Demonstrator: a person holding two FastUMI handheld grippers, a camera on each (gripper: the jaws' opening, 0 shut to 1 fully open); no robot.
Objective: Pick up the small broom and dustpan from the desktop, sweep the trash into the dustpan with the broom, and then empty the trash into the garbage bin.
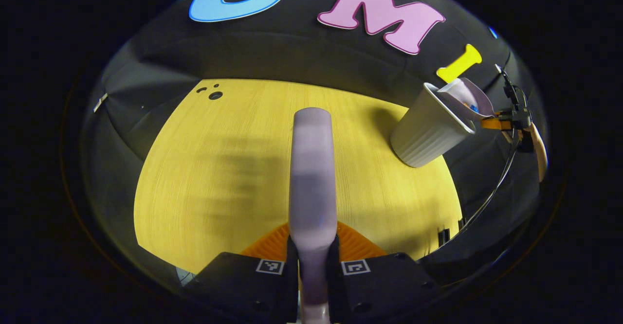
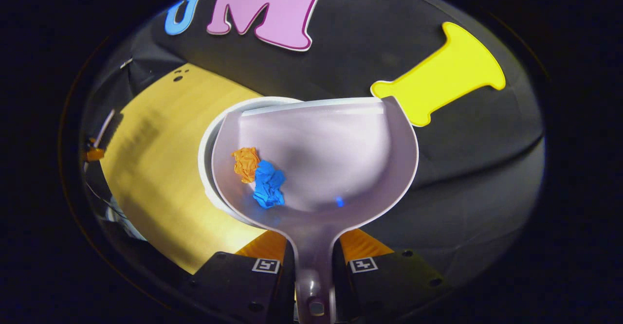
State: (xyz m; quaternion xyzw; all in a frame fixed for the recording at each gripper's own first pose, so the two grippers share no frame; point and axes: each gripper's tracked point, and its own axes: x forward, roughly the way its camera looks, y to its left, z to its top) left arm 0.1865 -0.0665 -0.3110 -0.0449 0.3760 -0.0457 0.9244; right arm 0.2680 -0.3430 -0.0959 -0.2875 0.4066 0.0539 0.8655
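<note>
Your left gripper (image 1: 312,258) is clenched on the broom (image 1: 312,168), both fingers pressing its handle, and the broom stands straight out ahead of the camera above the yellow desktop (image 1: 204,178). In that same left gripper view the garbage bin (image 1: 428,132) stands near the desk's far right corner, with the dustpan (image 1: 465,98) tipped at its mouth and your right gripper (image 1: 506,122) just beyond it. In the right gripper view your right gripper (image 2: 314,265) is grasping the dustpan (image 2: 331,153) by its handle, fingers pressed to either side. The pan sits over the garbage bin (image 2: 209,139), whose pale rim shows along its left edge. An orange paper wad (image 2: 246,163) and a blue paper wad (image 2: 268,184) lie touching each other in the pan's left part
</note>
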